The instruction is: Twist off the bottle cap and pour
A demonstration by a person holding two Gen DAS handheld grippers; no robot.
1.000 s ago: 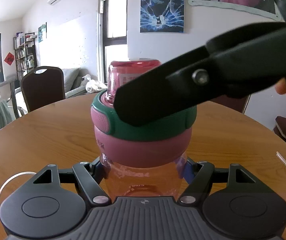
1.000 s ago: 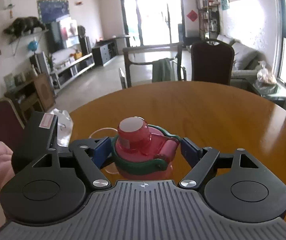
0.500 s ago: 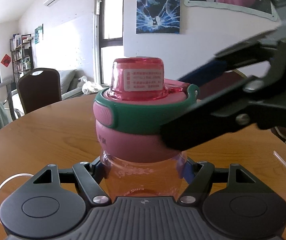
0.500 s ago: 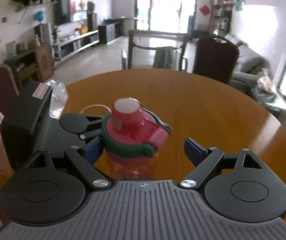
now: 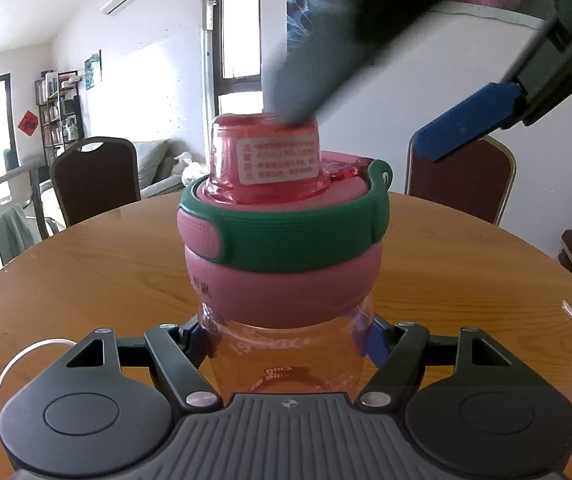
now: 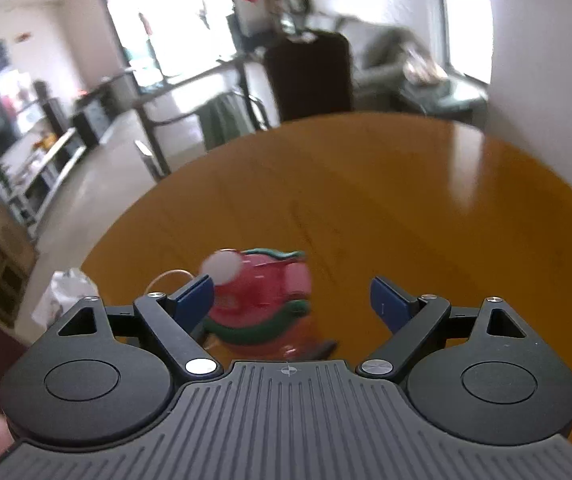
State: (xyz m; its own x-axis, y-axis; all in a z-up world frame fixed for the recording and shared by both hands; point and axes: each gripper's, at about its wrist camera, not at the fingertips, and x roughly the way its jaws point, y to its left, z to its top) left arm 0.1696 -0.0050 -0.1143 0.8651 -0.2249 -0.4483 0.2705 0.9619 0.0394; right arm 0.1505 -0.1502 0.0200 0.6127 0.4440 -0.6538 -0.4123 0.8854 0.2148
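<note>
The left tool [image 5: 286,332] clamps the clear bottle [image 5: 286,352], upright on the worktop [image 5: 86,272], its cap [image 5: 282,232] on; contents unclear. The right tool [image 6: 291,300] hangs spread apart above.

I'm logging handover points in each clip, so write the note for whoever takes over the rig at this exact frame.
Left gripper: shut on the clear orange-tinted plastic bottle, holding it upright on the round wooden table.
Right gripper: open, above the bottle's top, blurred with motion and gripping nothing; one blue pad is beside the pink cap's dome.
The pink screw cap with a green band sits on the bottle; whether it has been loosened cannot be told.
Done: bottle secured.
Left: grip the cap, unscrew it, take it off, then pour. The pouring target cannot be made out in either view.
</note>
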